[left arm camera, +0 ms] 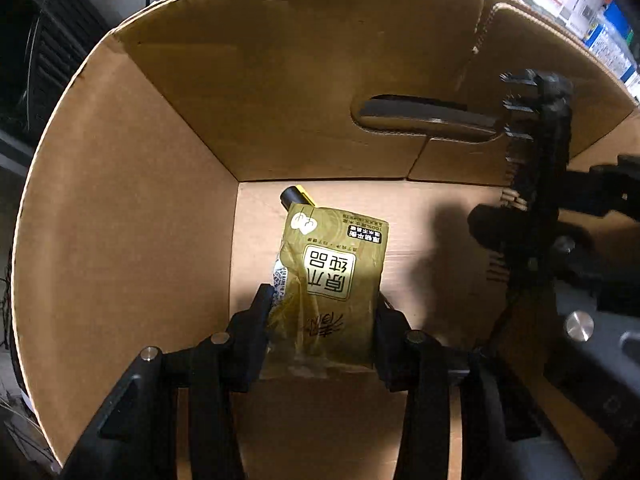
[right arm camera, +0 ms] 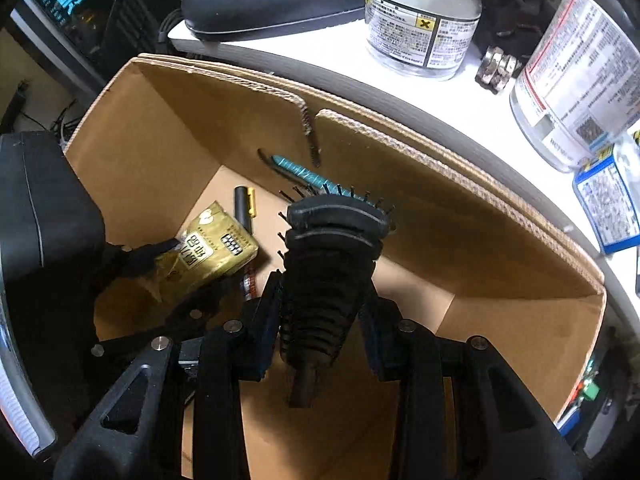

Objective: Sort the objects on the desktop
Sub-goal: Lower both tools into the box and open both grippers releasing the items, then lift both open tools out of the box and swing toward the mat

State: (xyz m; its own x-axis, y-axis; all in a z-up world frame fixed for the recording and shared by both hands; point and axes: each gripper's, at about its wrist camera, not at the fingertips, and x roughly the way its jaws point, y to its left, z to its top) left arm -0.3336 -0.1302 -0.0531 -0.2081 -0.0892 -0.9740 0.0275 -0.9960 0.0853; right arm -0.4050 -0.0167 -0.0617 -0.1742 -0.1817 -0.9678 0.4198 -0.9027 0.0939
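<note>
1. While both grippers hang inside the open brown cardboard box, the step in hand looks like dropping sorted items into it.
2. Left gripper: jaws pinching the lower sides of a gold-green plastic tissue packet, which sits between the fingers, its top pointing toward the box floor.
3. Right gripper: jaws pressed on the ribbed handle of a black bristle hairbrush, head sticking forward past the fingertips, over the box interior.
4. Already on the box floor: a black-and-yellow marker pen, just beyond the packet.
5. Next move, my guess: spread each pair of jaws so packet and brush fall in; keep them clear of each other.
6. White desk with a clear glass bottle lies behind the box.
</note>
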